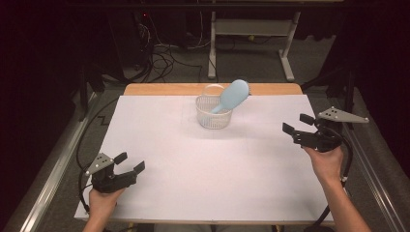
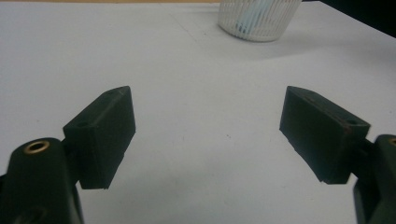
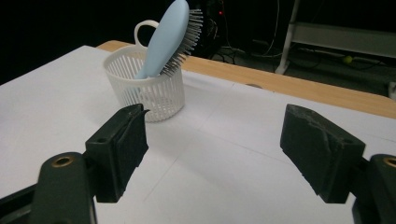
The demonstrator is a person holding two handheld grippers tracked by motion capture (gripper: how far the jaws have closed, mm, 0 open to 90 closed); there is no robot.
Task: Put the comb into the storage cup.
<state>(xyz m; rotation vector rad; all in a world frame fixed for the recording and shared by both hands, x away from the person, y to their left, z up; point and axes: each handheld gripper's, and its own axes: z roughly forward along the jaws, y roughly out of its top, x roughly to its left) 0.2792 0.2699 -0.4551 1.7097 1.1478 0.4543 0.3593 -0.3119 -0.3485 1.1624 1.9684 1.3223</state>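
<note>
Claws (image 1: 129,162) (image 1: 294,123) apart (both agape), basketward

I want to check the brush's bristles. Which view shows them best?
The right gripper view: the brush is close, side-on, bristles clear. The high view shows its smooth back; the left gripper view, just blue through the basket.

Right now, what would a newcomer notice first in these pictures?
The light blue hairbrush stands out first: it leans, handle down, in a white slatted basket at the far middle of the white table. Next come the two black grippers near the front corners, left gripper and right gripper, both open, holding nothing.
</note>
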